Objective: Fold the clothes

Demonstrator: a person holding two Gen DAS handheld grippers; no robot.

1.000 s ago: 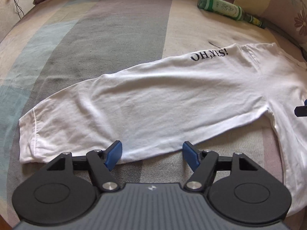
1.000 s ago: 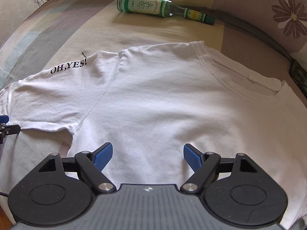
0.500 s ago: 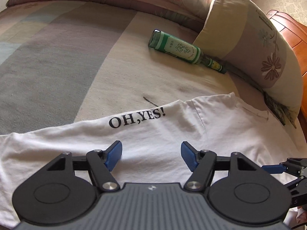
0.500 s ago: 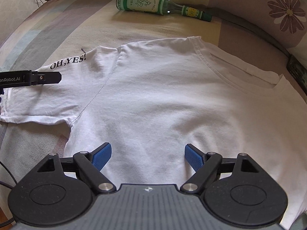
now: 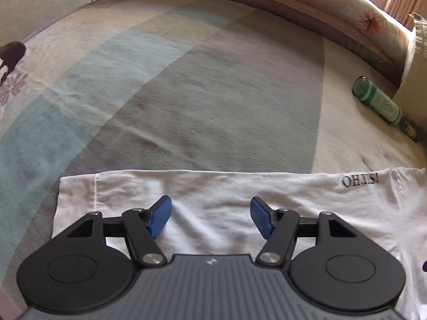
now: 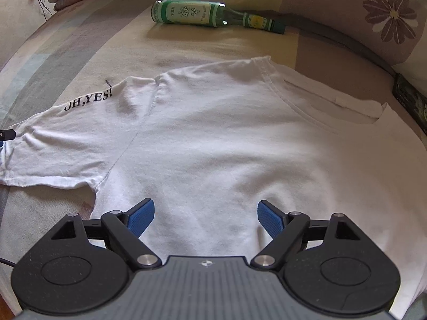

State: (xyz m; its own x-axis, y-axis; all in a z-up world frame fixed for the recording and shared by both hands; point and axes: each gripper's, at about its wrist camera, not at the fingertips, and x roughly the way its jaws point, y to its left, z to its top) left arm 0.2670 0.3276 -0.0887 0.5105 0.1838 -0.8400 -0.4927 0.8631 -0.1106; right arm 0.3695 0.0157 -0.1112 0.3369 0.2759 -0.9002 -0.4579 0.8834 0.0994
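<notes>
The left claw (image 5: 210,218), its blue-padded fingers spread wide and gripping nothing, hangs low over the long sleeve (image 5: 202,186) of a white cotton T-shirt printed "OH,YES!", which lies stretched flat across a bed covered in a striped pastel sheet (image 5: 186,93). With the sleeve cloth squarely between the open fingers, the claw looks placed for a pinch that could carry the sleeve in over the body. A green glass bottle (image 5: 379,104) lies on its side well beyond the shirt, against a pillow.

From the right wrist, the right claw (image 6: 205,217) is likewise wide apart and empty, poised over the chest of the white T-shirt (image 6: 226,138), which is spread flat with its collar (image 6: 320,101) toward the floral pillow (image 6: 373,13). The printed sleeve runs off to the left, where a tip of the other tool just shows at the frame's edge. The shirt lies open and unfolded; the bottle (image 6: 192,12) rests clear of it, out of any fold's path.
</notes>
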